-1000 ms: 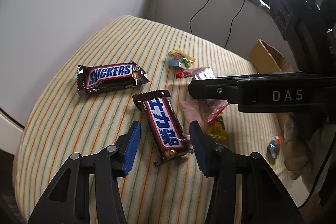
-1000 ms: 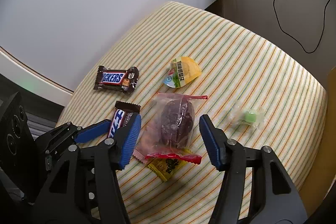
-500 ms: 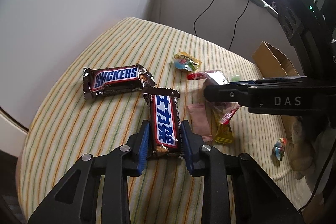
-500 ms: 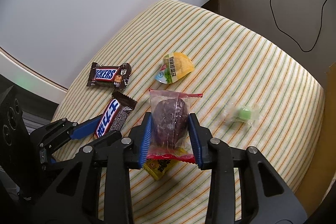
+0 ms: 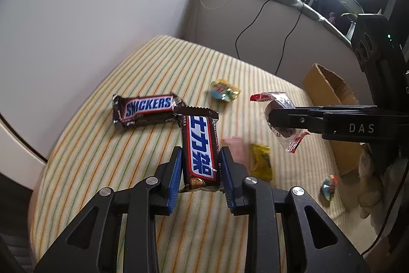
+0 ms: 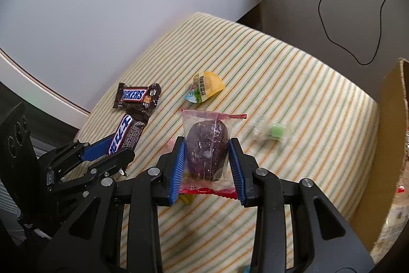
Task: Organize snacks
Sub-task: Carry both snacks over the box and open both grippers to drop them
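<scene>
While L gripper (image 5: 200, 165) clamps Snickers bar (image 5: 200, 145) lengthwise, pointing away, R gripper (image 6: 207, 165) pinches plum pack (image 6: 207, 145).

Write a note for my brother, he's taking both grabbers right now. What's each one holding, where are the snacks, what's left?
Left gripper: shut on the Snickers bar with Chinese lettering.
Right gripper: shut on the clear packet with a dark purple snack.
On the striped cloth: the other Snickers bar, a yellow jelly cup, a green wrapped candy, a yellow packet, a pink packet.
Cardboard box stands at the right.
Done: both grabs. Left: put these two where they belong, then sort the rest.
</scene>
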